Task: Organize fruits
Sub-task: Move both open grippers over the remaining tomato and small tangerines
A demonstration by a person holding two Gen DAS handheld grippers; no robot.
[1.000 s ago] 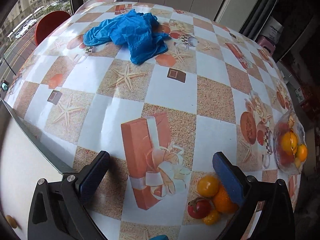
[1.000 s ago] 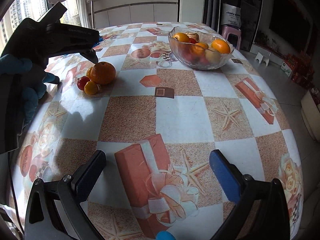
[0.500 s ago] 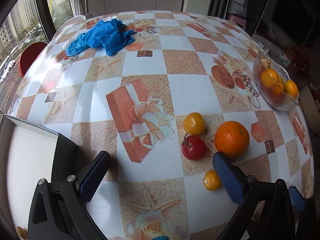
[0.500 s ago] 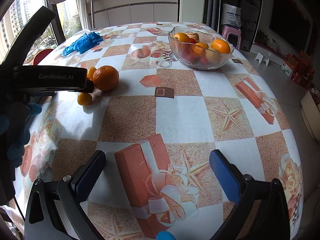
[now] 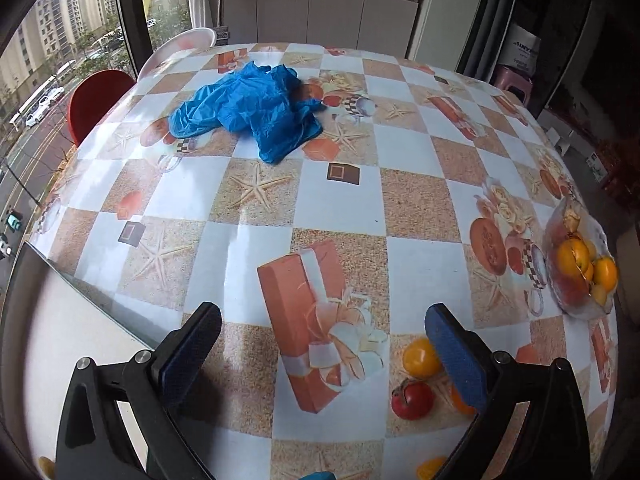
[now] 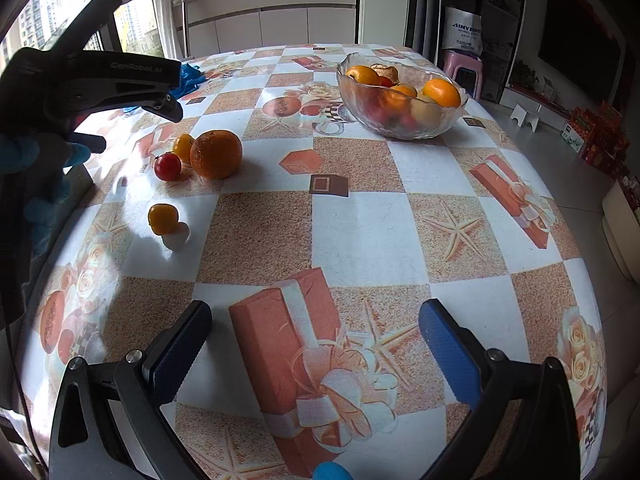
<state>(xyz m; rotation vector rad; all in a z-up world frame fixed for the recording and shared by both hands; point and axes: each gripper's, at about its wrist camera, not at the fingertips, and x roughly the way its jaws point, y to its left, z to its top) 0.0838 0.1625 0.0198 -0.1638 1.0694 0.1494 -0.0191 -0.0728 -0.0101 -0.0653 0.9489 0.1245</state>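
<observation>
— Where does the fruit lie?

— In my right wrist view, left of centre: a large orange (image 6: 216, 154) touching a yellow tomato (image 6: 183, 147), a red tomato (image 6: 167, 166) just beside them, a second yellow one (image 6: 163, 219) nearer, alone. The glass bowl (image 6: 401, 126) of fruit stands upper right on the table (image 6: 360, 216).

— And your grippers?

— My left gripper (image 5: 320, 356) and right gripper (image 6: 314, 352) both gape wide, holding nothing.

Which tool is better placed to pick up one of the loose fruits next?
Left, probably. The left tool is open right beside the red tomato and yellow tomato. The right tool, also open, has the loose orange well ahead.
</observation>
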